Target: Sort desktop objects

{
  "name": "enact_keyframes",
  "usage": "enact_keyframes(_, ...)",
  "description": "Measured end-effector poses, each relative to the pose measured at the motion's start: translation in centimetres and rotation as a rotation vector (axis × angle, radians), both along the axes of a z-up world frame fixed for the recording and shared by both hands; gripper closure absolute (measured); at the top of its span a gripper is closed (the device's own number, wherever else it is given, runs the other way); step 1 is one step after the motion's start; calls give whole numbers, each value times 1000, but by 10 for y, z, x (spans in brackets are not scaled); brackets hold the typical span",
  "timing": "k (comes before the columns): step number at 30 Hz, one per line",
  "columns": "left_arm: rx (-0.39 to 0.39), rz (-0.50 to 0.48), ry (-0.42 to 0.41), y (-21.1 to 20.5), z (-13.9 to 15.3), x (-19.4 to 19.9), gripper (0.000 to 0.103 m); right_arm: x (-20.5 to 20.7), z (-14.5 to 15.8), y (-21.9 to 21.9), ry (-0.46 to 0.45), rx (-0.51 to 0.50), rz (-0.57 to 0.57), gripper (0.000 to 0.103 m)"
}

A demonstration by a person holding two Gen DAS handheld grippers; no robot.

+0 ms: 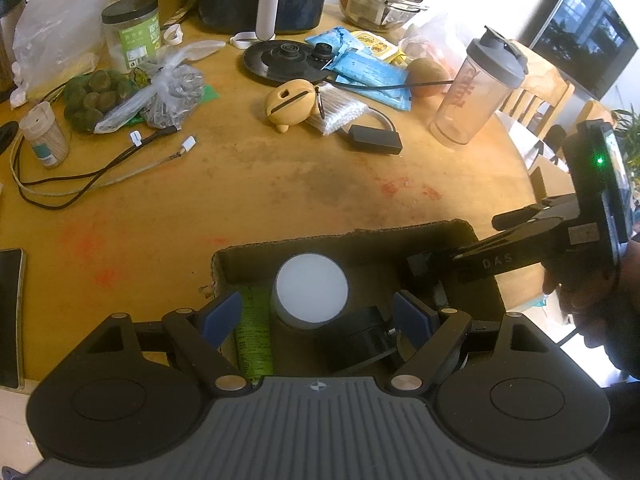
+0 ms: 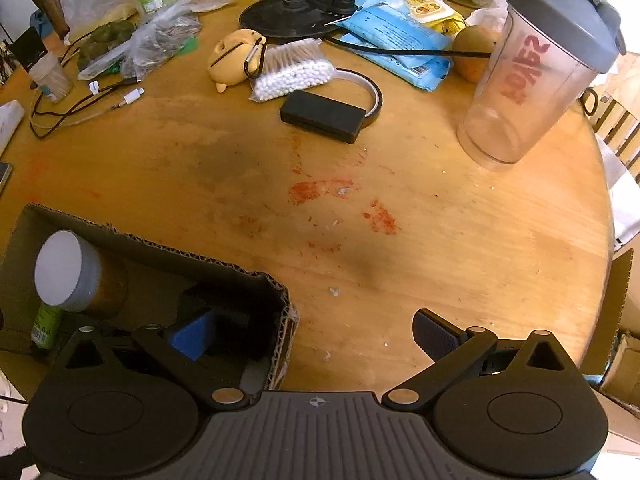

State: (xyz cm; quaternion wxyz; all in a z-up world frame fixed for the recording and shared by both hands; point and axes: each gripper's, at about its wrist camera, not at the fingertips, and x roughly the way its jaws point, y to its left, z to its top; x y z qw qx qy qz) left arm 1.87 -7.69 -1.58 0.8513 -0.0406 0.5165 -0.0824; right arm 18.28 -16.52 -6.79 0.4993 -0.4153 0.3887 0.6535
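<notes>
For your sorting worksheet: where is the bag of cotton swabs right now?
In both views the bag of cotton swabs lies on the far middle of the table, between the tan earbud case and the black box.

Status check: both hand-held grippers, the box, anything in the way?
Left hand-held gripper open over cardboard box, empty. Right hand-held gripper open, empty, straddling box corner. White-lidded jar and green tube already boxed. Nothing blocking.

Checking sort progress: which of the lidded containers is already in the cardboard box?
The white-lidded jar, standing inside the cardboard box. The green-label jar and the shaker bottle stand out on the table.
</notes>
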Motion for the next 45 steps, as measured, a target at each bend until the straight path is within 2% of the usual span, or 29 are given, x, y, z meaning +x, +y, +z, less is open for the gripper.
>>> enact_keyframes(5, -4, 13, 1, 2, 0, -2, 20, 9, 15, -5, -34, 58, -37, 1)
enact_keyframes(12, -8, 10, 1, 3, 0, -2, 20, 3, 4, -6, -162, 37, 5, 1)
enact_keyframes(26, -7, 15, 7, 5, -1, -3, 20, -1, -6, 0, -106, -8, -50, 1)
enact_keyframes(31, -5, 19, 8, 7, 0, -3, 20, -2, -6, 0, -111, -9, -53, 0)
enact_keyframes(35, -4, 28, 6, 11, 0, -2, 20, 7, 2, -1, -99, 14, -67, 0)
enact_keyframes(40, -7, 47, -1, 14, 0, 1, 20, 27, 22, 5, 19, 95, -96, 0)
enact_keyframes(45, -13, 50, -12, 15, 2, 3, 20, 39, 33, 27, 48, 175, -85, 0)
